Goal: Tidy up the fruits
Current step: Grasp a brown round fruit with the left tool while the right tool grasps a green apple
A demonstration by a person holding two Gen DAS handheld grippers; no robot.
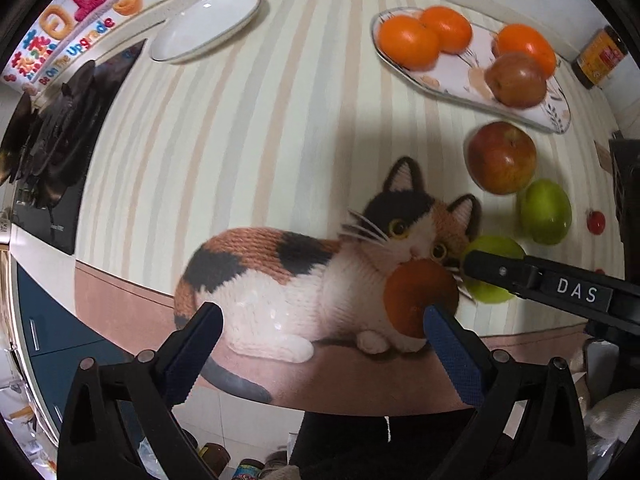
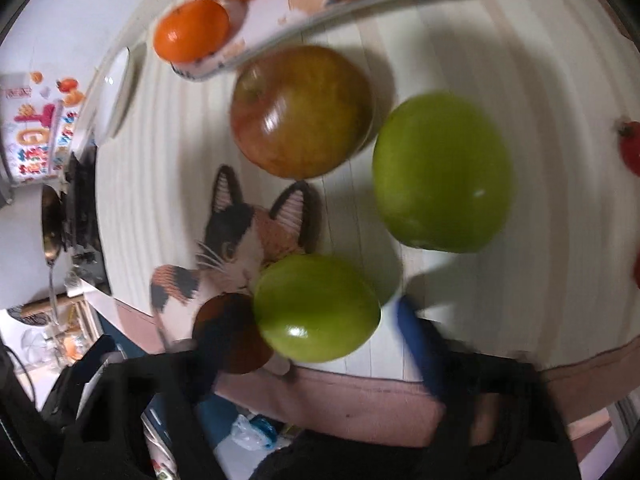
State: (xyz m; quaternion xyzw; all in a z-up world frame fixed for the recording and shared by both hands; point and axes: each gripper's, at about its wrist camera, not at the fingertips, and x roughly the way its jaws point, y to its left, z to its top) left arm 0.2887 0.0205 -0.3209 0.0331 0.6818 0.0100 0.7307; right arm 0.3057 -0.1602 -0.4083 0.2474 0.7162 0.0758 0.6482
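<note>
Your left hand-held gripper (image 1: 320,320): wide open, empty, beside orange (image 1: 416,296); your right hand-held gripper (image 2: 304,320): part open around green apple (image 2: 316,308), grip unclear

Table (image 1: 280,92) round, covered by a cloth with pale vertical stripes, a pink band along the near edge and a printed calico cat (image 1: 304,280). Wall behind the far edge is white. Colourful sticker panel (image 1: 60,28) with cartoon lettering beyond the far left edge. Dark stove top (image 1: 60,152) off the left edge; blue cabinet fronts (image 1: 44,320) below it. Pale tiled floor (image 1: 224,408) under the near edge, cluttered with jars and bags.
</note>
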